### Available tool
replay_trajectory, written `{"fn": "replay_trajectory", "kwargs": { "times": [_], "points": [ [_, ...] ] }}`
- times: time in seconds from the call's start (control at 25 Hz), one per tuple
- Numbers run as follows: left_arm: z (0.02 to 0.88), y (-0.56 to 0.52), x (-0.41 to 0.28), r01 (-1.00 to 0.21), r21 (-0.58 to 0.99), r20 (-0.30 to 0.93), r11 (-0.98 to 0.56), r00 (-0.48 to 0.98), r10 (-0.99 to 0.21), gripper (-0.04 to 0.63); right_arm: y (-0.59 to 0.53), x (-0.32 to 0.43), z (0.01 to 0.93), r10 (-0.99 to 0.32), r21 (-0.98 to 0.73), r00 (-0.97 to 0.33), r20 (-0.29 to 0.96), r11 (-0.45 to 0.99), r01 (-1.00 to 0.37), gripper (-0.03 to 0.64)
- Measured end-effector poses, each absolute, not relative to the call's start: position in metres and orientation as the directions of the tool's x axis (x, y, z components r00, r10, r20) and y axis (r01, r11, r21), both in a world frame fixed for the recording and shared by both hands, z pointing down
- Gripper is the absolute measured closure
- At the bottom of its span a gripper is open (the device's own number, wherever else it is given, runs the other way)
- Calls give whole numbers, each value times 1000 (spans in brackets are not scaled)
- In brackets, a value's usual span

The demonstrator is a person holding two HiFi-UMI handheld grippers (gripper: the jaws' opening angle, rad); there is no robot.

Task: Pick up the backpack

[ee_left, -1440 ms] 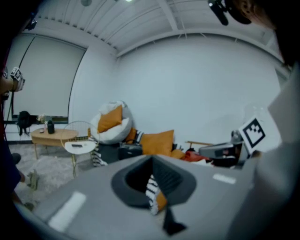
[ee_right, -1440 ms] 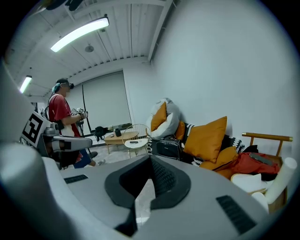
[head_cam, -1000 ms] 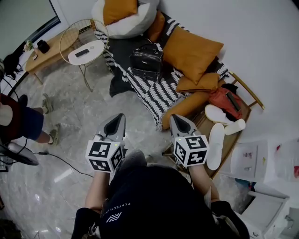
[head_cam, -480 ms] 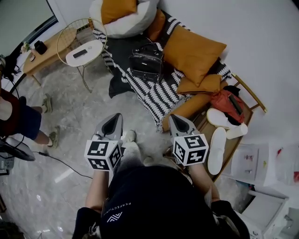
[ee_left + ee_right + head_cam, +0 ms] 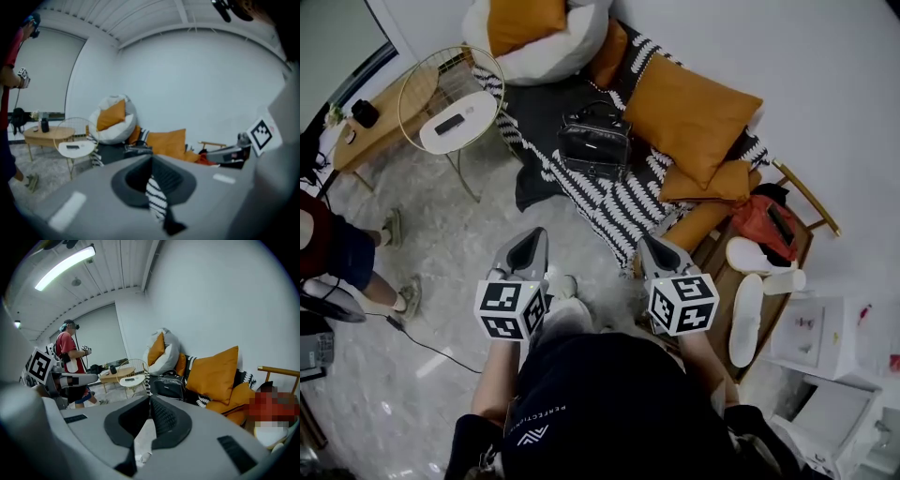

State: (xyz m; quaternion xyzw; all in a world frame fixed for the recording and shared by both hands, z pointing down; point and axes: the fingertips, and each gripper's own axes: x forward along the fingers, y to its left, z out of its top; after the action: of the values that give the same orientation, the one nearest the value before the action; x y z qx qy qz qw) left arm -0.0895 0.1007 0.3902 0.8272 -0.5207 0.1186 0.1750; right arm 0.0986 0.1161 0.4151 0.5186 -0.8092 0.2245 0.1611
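The backpack (image 5: 593, 142) is a shiny black bag standing upright on a black-and-white striped blanket (image 5: 614, 202) on the floor, beside orange cushions. It also shows in the left gripper view, backpack (image 5: 138, 150), and in the right gripper view, backpack (image 5: 171, 385), both times far ahead. My left gripper (image 5: 530, 242) is held in the air well short of it, shut and empty. My right gripper (image 5: 654, 246) hangs level beside it; its jaws are just starting to open, still look together, and have nothing between them. Both point toward the bag.
A large orange cushion (image 5: 689, 117) leans right of the bag, a white beanbag (image 5: 539, 42) lies behind. A round wire side table (image 5: 455, 103) stands left, a wooden bench (image 5: 764, 272) with a red bag and slippers right. A person (image 5: 333, 253) stands at far left; a cable crosses the floor.
Both grippers have moved forward toward the blanket and bag. The bag and cushions sit lower and nearer in the head view.
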Motion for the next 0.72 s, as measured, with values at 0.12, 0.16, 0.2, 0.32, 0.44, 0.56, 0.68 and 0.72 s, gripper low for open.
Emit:
{"fn": "replay_trajectory", "kwargs": {
  "times": [0.12,0.16,0.2,0.32,0.44,0.56,0.68,0.72],
  "points": [
    [391,73,-98,-897,152,381,-416,441,-812,588,94,87,417,-769,-204,-398,499,343,-917,604],
    [392,64,-101,-894,149,382,-423,447,-809,586,86,83,417,-771,-202,-394,500,339,-919,601],
    [393,56,-103,-891,146,382,-430,452,-806,586,79,79,418,-772,-200,-390,501,335,-921,600],
    [396,34,-110,-880,137,389,-455,470,-792,584,57,66,418,-777,-196,-380,502,325,-925,589],
    [399,15,-119,-869,133,397,-476,487,-778,583,37,54,417,-784,-184,-370,499,321,-929,581],
    [403,-4,-128,-856,141,402,-498,509,-761,583,17,42,417,-787,-182,-363,498,315,-932,571],
    [407,-19,-135,-837,145,412,-528,536,-737,578,-1,35,419,-790,-182,-349,504,298,-937,560],
    [409,-23,-137,-830,144,415,-539,546,-728,574,-6,34,420,-791,-180,-344,505,293,-939,552]
  ]
}}
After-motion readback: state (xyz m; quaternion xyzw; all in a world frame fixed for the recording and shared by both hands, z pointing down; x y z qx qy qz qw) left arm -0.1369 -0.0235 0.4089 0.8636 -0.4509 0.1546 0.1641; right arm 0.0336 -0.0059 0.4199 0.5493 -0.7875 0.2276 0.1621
